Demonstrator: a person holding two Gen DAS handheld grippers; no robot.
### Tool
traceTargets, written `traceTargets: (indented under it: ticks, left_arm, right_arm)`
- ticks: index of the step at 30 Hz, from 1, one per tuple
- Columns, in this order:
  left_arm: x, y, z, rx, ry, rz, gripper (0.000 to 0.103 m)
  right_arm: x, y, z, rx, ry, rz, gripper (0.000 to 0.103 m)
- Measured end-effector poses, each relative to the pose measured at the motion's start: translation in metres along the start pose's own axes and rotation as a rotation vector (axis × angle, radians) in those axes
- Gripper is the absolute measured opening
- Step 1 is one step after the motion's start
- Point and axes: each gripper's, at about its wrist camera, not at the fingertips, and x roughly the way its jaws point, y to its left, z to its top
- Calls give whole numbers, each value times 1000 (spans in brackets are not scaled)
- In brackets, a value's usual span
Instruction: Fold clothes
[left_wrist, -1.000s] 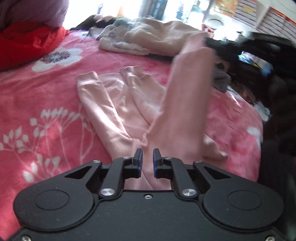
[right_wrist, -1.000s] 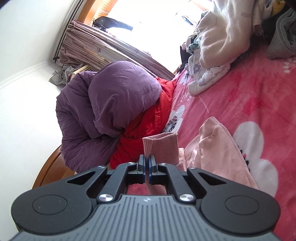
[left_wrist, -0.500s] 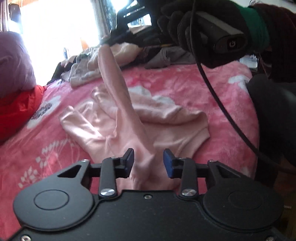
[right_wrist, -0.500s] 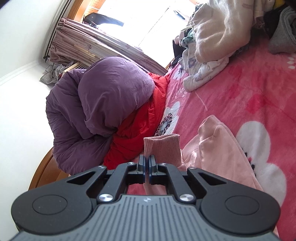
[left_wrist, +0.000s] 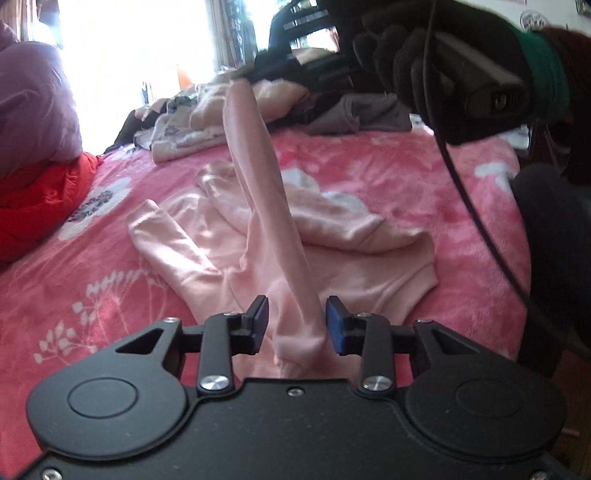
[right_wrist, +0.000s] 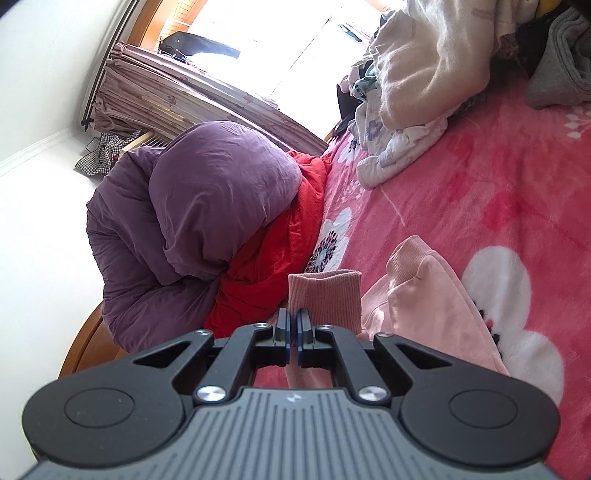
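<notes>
You are working over a bed covered by a pink blanket (right_wrist: 480, 177) printed with white flowers. At its head you have a wooden headboard (right_wrist: 79, 343), with a purple quilt (right_wrist: 192, 221) bunched over a red quilt (right_wrist: 280, 258). A plain white wall (right_wrist: 40, 74) meets pleated curtains (right_wrist: 159, 99) beside a window (left_wrist: 133, 48), which throws strong, overexposed daylight across the bed.
</notes>
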Motion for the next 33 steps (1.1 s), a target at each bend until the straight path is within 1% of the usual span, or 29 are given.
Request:
traceTargets:
  ticks: [4, 6, 9, 11, 12, 14, 15, 16, 18, 20, 23, 27, 31, 33]
  left_arm:
    - [12, -15, -5, 59, 51, -53, 31]
    - [13, -18, -5, 71, 58, -48, 31]
    - [3, -7, -1, 17, 11, -40, 31]
    - [3, -3, 0, -5, -3, -7, 31]
    - [7, -3, 0, -2, 9, -3, 31]
    - [16, -9, -3, 26, 46, -24, 31]
    - [20, -13, -5, 44, 62, -31, 28]
    - [22, -16, -6, 54, 69, -32, 26]
    - [23, -13, -6, 45, 71, -36, 19]
    - [23, -7, -7, 27, 72, -39, 14]
    - [22, -2, -7, -16, 70, -55, 14]
    - [22, 11, -7, -124, 72, -92, 14]
    - [21, 28, -8, -267, 78, -137, 14]
    - [21, 41, -11, -380, 88, -166, 14]
  right_arm:
    - [3, -1, 1, 14, 0, 0, 6]
    - [3, 0, 1, 13, 1, 2, 6]
    - [3, 0, 1, 15, -5, 9, 6]
    - [4, 0, 1, 14, -4, 11, 6]
    - [5, 0, 1, 12, -2, 11, 6]
    - [7, 1, 0, 11, 0, 11, 6]
    - [8, 1, -1, 13, -1, 11, 6]
    - [10, 2, -1, 16, 1, 9, 6]
    - [16, 4, -2, 18, 9, 2, 6]
    - [25, 5, -3, 18, 19, -3, 6]
    - [41, 8, -5, 15, 40, -7, 6]
    - [66, 14, -9, -14, 76, -24, 6]
    - [94, 16, -13, -49, 103, -71, 6]
    - [109, 15, -16, -64, 123, -100, 6]
